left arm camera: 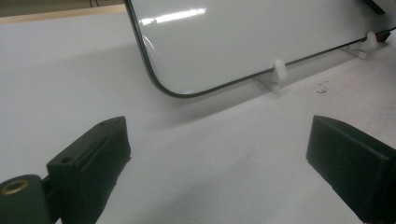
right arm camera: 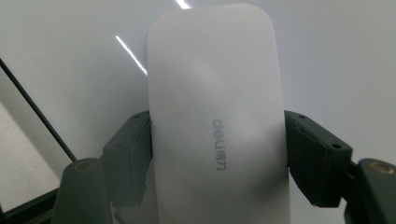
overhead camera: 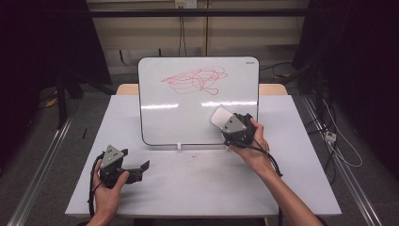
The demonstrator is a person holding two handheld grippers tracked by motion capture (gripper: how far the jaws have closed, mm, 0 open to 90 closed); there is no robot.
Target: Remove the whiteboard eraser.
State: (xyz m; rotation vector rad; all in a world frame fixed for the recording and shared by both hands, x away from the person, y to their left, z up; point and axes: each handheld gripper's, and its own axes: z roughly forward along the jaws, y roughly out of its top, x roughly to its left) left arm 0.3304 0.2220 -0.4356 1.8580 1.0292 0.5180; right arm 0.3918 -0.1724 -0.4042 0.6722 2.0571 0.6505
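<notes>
Against the lower right of the propped whiteboard (overhead camera: pixel 197 101), right gripper (overhead camera: pixel 226 123) clenched on white eraser (right arm camera: pixel 217 121), left gripper (overhead camera: pixel 136 170) released, idle on table (overhead camera: pixel 197 188); next, likely, sweeping up to red scribble (overhead camera: pixel 197 80).

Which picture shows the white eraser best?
The right gripper view: the eraser is close up there, pinched between the right tool's jaws. The high view shows it small against the whiteboard.

Table (overhead camera: pixel 197 188) bright under overhead light, room edges dark; glare streaks across whiteboard (overhead camera: pixel 188 117); gripper views soft, close black parts blurred.
</notes>
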